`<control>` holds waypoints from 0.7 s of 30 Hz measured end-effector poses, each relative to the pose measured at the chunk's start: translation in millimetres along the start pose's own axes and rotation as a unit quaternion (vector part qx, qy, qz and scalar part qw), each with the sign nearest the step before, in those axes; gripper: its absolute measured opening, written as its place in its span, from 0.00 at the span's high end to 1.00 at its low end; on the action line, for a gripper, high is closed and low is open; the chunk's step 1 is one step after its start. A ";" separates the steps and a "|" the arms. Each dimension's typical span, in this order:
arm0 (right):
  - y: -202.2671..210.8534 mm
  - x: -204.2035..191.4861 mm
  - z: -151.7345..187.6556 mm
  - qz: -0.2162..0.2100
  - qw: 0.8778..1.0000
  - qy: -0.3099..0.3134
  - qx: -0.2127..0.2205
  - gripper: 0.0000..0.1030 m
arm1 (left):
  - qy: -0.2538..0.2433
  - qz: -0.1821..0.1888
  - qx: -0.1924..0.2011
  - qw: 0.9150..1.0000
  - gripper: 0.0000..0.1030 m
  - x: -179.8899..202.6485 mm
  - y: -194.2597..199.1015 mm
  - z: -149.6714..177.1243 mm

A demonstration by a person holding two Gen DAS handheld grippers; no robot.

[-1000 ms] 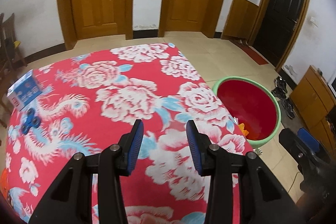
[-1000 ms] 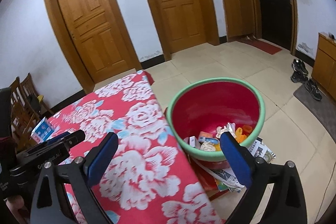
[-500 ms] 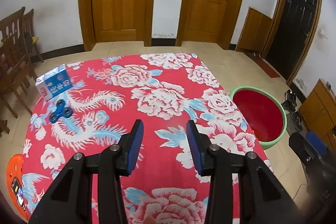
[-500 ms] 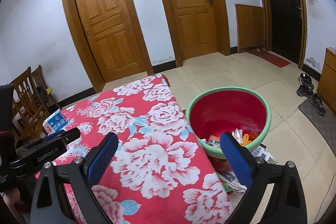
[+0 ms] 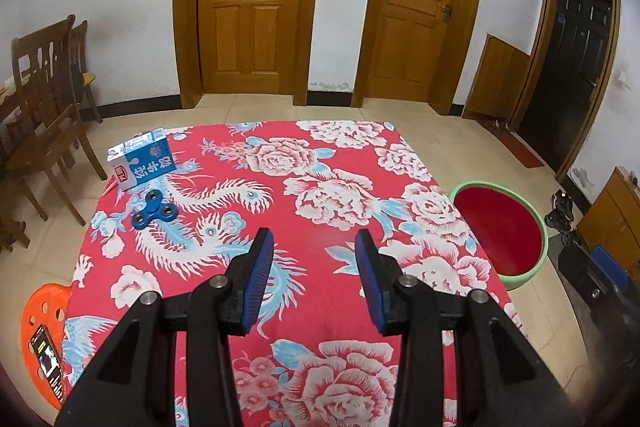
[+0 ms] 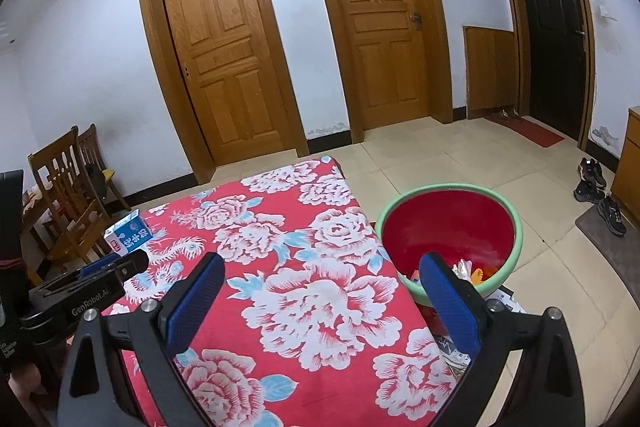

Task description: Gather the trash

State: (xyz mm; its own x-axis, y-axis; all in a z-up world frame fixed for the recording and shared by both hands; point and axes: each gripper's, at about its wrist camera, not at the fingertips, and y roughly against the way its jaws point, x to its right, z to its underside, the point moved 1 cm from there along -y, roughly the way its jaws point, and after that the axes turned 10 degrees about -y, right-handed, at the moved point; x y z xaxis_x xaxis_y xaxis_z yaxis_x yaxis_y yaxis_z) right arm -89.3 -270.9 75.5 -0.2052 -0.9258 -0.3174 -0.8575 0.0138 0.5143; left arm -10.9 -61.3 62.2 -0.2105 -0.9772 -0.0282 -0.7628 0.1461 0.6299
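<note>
A blue and white milk carton (image 5: 142, 159) lies at the far left corner of the table with the red flowered cloth (image 5: 320, 187); the right wrist view shows the carton (image 6: 128, 233) too. A blue fidget spinner (image 5: 154, 214) rests just in front of it. My left gripper (image 5: 314, 247) hovers over the middle of the cloth, open and empty. My right gripper (image 6: 320, 263) is open wide and empty above the table's right side. The red basin with a green rim (image 6: 448, 235) stands on the floor right of the table, with scraps of trash inside; in the left wrist view the basin (image 5: 500, 231) sits at the right.
Wooden chairs (image 5: 44, 115) stand left of the table. An orange stool (image 5: 40, 331) with a phone on it is at the near left. Papers (image 6: 496, 301) lie under the basin. Shoes (image 6: 600, 195) and a cabinet (image 6: 630, 163) are at the right wall.
Both grippers have pulled back and risen, so more of the table shows. The carton and the spinner have come further into the left wrist view. The jaws kept their gaps.
</note>
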 end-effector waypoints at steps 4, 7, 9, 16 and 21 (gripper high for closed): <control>2.5 -1.5 0.1 -0.001 1.000 -0.001 0.003 0.03 | 0.005 -0.003 0.007 1.000 0.59 -4.1 5.9 0.0; 4.7 -2.6 -0.1 -0.003 1.000 -0.001 0.004 0.03 | 0.009 -0.007 0.007 1.000 0.59 -6.5 9.0 0.9; 5.9 -3.7 -0.1 -0.004 1.000 0.000 0.005 0.03 | 0.010 -0.009 0.008 1.000 0.59 -7.7 10.4 1.2; 8.0 -5.2 -0.8 -0.006 1.000 0.004 0.007 0.03 | 0.010 -0.011 0.013 1.000 0.59 -8.8 14.6 1.2; 8.3 -5.9 -0.6 -0.006 1.000 0.003 0.007 0.03 | 0.012 -0.012 0.013 1.000 0.59 -9.7 15.2 1.4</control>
State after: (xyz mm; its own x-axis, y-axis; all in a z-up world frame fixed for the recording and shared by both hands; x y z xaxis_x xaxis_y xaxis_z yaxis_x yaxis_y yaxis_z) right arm -94.9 -265.5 82.1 -0.1925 -0.9284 -0.3180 -0.8665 0.0088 0.4991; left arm -21.3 -49.4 70.9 -0.1781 -0.9837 -0.0243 -0.7832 0.1268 0.6087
